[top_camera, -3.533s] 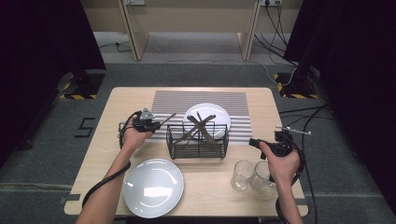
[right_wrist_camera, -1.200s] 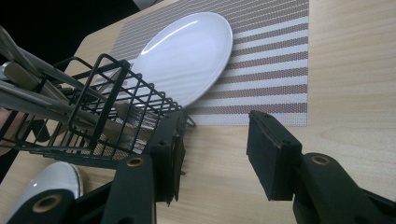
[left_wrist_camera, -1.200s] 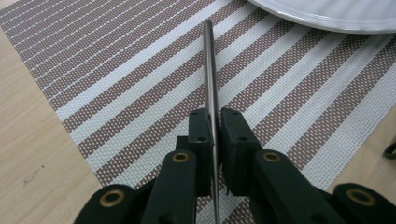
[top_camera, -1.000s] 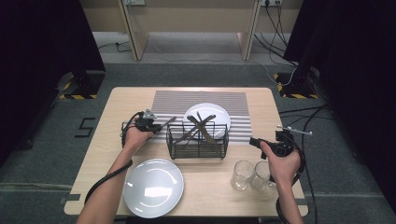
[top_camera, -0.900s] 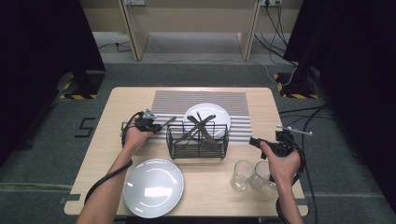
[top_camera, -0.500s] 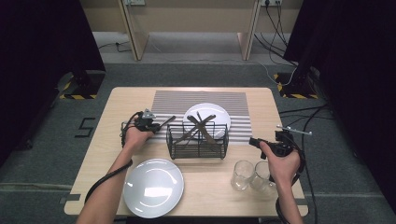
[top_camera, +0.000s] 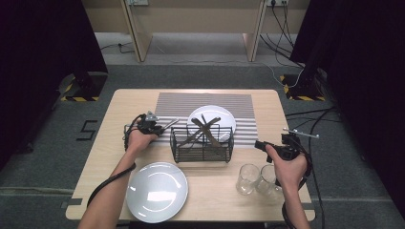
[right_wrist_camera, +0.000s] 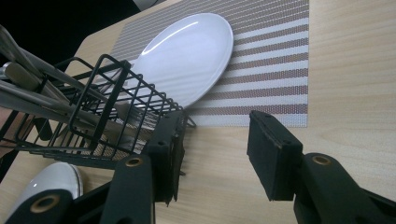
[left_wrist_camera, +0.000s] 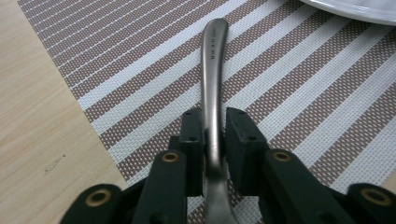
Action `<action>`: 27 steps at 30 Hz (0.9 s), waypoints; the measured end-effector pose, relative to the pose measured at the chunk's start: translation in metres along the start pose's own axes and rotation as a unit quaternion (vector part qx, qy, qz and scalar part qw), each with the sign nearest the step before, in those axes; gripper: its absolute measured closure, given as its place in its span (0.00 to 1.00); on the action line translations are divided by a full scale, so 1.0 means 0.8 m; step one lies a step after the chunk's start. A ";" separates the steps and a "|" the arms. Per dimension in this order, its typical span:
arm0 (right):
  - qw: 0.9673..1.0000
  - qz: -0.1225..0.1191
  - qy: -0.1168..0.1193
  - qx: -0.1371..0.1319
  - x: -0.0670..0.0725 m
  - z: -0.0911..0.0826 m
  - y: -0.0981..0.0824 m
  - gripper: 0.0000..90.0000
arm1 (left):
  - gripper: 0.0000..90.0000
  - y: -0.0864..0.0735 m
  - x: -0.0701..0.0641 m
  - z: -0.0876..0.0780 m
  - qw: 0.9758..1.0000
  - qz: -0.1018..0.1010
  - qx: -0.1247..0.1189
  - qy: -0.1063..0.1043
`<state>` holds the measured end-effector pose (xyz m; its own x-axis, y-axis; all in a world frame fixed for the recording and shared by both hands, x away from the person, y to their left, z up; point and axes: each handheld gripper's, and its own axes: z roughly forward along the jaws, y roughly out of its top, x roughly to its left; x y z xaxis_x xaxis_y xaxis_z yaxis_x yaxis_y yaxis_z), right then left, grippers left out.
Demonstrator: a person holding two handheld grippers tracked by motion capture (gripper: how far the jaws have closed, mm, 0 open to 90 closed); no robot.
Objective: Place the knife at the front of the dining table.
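Shows, from above, a wooden worktop (top_camera: 129, 102) with a striped placemat (top_camera: 205, 99) at its middle and a white plate (top_camera: 224, 117) on the mat. Adds a black wire basket (top_camera: 202, 143) of cutlery just in front of that plate, a second plate (top_camera: 156, 186) near the front edge, and two clear glasses (top_camera: 248, 179) at front right.

Places the left hand-held gripper (top_camera: 160, 127) at the mat's left edge, low over the stripes, with a piece of metal cutlery (left_wrist_camera: 212, 70) between its jaws, handle pointing away toward the basket. Has those jaws narrow and just now opening, with the handle between the pads (left_wrist_camera: 238, 135) and a thin gap on one side, so no firm pinch. Hides the working end under the gripper: spoon, fork or knife, impossible to tell.

Keeps the right hand-held gripper (top_camera: 260, 144) wide and empty, just beside the basket's right end and near the glasses.

Likely trouble from here:
- Lifting away before the pads clear the handle, dragging the cutlery askew or off the mat.
- Letting the smooth curved handle roll or pivot once freed.
- Swinging the right gripper carelessly, knocking a glass or snagging the basket wires.
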<state>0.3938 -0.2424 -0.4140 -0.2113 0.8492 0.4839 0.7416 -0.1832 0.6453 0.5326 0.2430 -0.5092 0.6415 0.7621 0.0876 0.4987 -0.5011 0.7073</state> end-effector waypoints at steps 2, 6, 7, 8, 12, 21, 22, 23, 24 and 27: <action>1.000 0.000 0.000 0.000 0.000 0.000 0.000 0.61 | 0.77 0.000 0.001 0.000 1.000 -0.001 -0.001 0.005; 1.000 0.000 -0.001 0.000 0.000 0.000 0.000 0.61 | 0.64 -0.001 0.001 -0.001 1.000 -0.010 -0.003 0.012; 1.000 0.000 -0.001 0.000 0.000 0.000 0.000 0.61 | 0.64 -0.001 0.001 -0.001 1.000 -0.012 -0.003 0.012; 1.000 0.000 -0.001 0.001 0.000 0.000 0.000 0.61 | 0.58 -0.001 0.001 -0.002 1.000 -0.016 -0.004 0.016; 1.000 0.000 -0.001 0.000 0.000 0.000 0.000 0.61 | 0.51 -0.002 0.000 -0.006 0.999 -0.022 -0.007 0.022; 1.000 0.000 -0.001 0.001 0.000 0.001 0.000 0.61 | 0.41 0.000 0.000 -0.025 1.000 -0.009 -0.001 0.022; 1.000 0.000 0.000 0.001 0.000 0.000 0.000 0.61 | 0.41 0.000 0.000 -0.028 1.000 -0.008 -0.003 0.022; 1.000 0.000 -0.002 0.001 0.000 0.000 0.000 0.61 | 0.41 -0.002 0.001 -0.033 1.000 -0.005 -0.003 0.021; 1.000 0.001 0.000 0.001 -0.001 0.000 0.000 0.61 | 0.41 -0.003 0.001 -0.035 1.000 -0.003 0.000 0.021; 1.000 0.000 -0.001 0.000 0.000 0.000 0.000 0.61 | 0.41 -0.006 0.002 -0.041 1.000 -0.003 0.002 0.021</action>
<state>0.3938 -0.2427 -0.4141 -0.2096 0.8506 0.4822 0.7421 -0.1827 0.6449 0.5121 0.2598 -0.4891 0.6137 0.7813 0.1137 0.5045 -0.4989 0.7047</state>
